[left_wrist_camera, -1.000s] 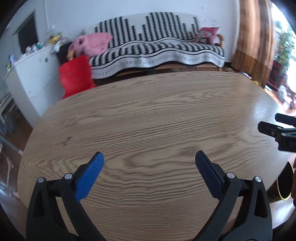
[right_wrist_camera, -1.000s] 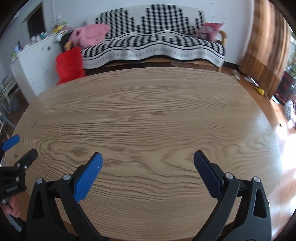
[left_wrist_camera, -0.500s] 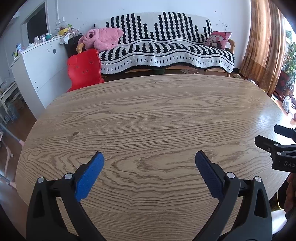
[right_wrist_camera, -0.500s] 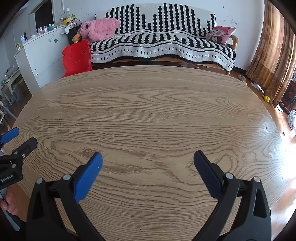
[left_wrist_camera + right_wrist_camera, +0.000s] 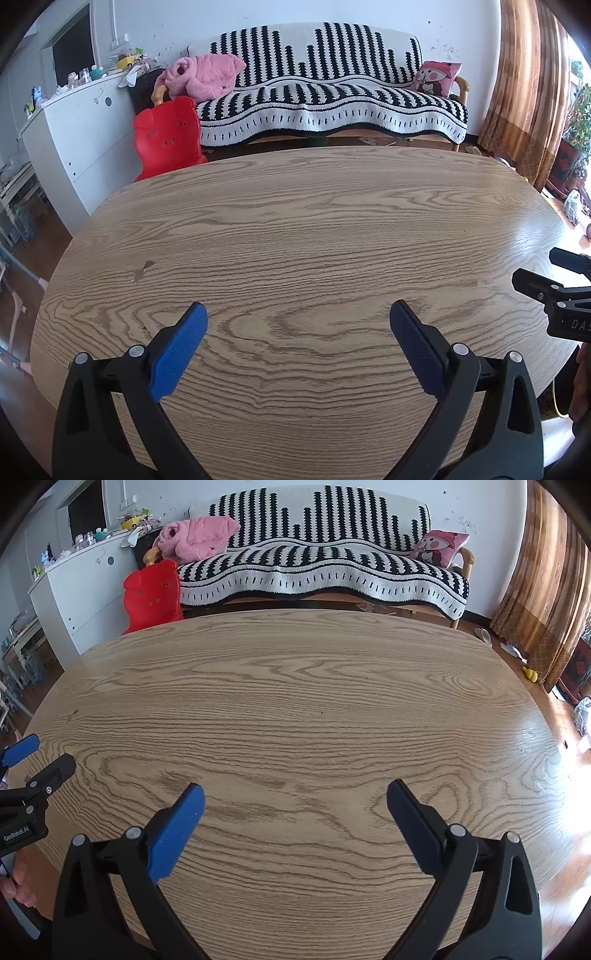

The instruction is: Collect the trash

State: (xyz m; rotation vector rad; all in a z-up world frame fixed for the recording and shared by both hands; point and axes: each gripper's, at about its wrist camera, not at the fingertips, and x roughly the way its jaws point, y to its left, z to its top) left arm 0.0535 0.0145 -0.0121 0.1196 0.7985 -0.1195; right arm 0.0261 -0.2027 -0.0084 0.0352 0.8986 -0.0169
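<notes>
A: Living room behind, with the striped sofa [image 5: 332, 92] along the far wall, the white cabinet [image 5: 77, 133] at the left and the brown curtain [image 5: 524, 85] at the right. In front of all this is the wooden bench [image 5: 295, 229], oval and wide. Do you see trash on it?

B: No. On the bench I find only wood grain and one small dark stain [image 5: 144, 268] near the left side. No trash shows in either view, and I see no bin or bag. Some small things lie on the floor by the curtain, among them a yellow one [image 5: 530, 674], but I cannot tell if they count as trash.

A: Then how to do this step well?

B: I think it is a searching step. It is better to turn the cameras slowly over the floor and the bench edges, and to choose one piece before reaching.

A: And the grippers?

B: The left gripper [image 5: 298, 325] has its jaws spread wide, holds nothing and touches nothing; it hovers above the near part of the bench. The right gripper [image 5: 295, 805] is the same: fully released, empty, above the bench. Each one appears at the edge of the other's view, so they are side by side.
</notes>
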